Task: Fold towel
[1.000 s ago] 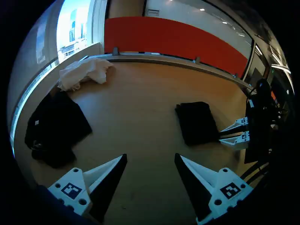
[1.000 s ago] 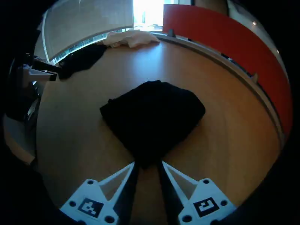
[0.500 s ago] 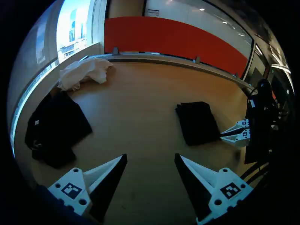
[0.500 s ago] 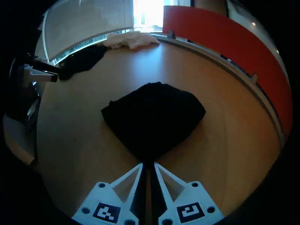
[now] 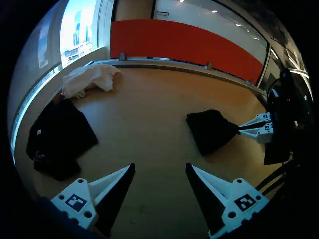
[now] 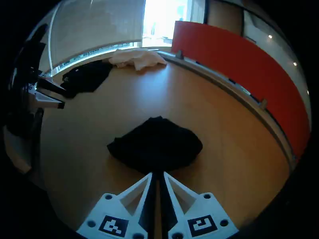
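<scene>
In the right gripper view, the right gripper (image 6: 158,175) has its fingers pressed nearly together, pinching the near corner of the black towel (image 6: 157,145). The rest of the towel lies bunched on the wooden bench (image 6: 223,159) just ahead of the fingers. In the left gripper view the towel (image 5: 209,129) is drawn to a point where the right gripper (image 5: 240,128) holds it. The left gripper (image 5: 159,175) is spread wide over bare wood with nothing between its fingers, well apart from the towel, which lies ahead and to its right. In the right gripper view this gripper (image 6: 65,99) shows off at the left edge. Further out along the window side lies a dark black cloth (image 5: 60,133), flat and rumpled, and beyond it, near the far corner, a crumpled white cloth (image 5: 89,77). Both are well apart from the towel, with open wood between and around them. A low rail and a red panel (image 5: 183,42) close the far edge of the bench, and a bright window (image 5: 75,32) runs along its side.
</scene>
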Motion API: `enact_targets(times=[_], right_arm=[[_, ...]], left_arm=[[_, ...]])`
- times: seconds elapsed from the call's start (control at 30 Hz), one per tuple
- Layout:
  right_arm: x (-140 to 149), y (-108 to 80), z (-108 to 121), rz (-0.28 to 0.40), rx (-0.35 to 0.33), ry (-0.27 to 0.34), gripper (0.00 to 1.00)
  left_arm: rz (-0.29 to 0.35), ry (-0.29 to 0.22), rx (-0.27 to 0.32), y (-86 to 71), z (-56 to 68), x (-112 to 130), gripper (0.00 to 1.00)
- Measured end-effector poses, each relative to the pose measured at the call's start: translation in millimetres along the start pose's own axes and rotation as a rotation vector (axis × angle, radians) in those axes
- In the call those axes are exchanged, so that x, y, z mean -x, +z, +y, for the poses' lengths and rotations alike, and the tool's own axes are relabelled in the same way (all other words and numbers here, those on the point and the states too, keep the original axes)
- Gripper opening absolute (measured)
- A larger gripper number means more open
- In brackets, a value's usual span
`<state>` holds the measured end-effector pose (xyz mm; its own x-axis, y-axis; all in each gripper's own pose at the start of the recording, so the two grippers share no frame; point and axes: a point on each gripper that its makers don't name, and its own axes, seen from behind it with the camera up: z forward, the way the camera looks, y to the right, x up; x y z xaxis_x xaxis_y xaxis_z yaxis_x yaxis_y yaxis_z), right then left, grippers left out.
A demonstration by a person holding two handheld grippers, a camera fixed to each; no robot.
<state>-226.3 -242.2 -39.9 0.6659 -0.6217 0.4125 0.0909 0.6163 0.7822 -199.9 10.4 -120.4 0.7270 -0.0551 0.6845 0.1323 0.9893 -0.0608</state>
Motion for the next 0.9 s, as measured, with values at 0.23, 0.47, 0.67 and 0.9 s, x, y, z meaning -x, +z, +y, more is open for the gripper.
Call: enact_targets(times=[0.23,0.47,0.67,0.9], right_arm=[[-47.3,-17.8,19.3,0.074,0.043,-0.056,0.05],[-86.7,-42.5,35.9,0.136,0.083,-0.088,0.05],[-101.7,-60.4,48.1,0.164,0.113,-0.089,0.05],[-96.4,-77.0,67.1,0.168,0.144,-0.062,0.05]], left_arm=[[0.023,0.005,0.010,-0.8,4.5,-10.8,0.94],[0.041,0.011,0.023,-1.5,10.1,-21.0,0.94],[0.048,0.018,0.033,-1.8,14.6,-26.1,0.94],[0.053,0.026,0.046,-0.8,20.8,-31.3,0.94]])
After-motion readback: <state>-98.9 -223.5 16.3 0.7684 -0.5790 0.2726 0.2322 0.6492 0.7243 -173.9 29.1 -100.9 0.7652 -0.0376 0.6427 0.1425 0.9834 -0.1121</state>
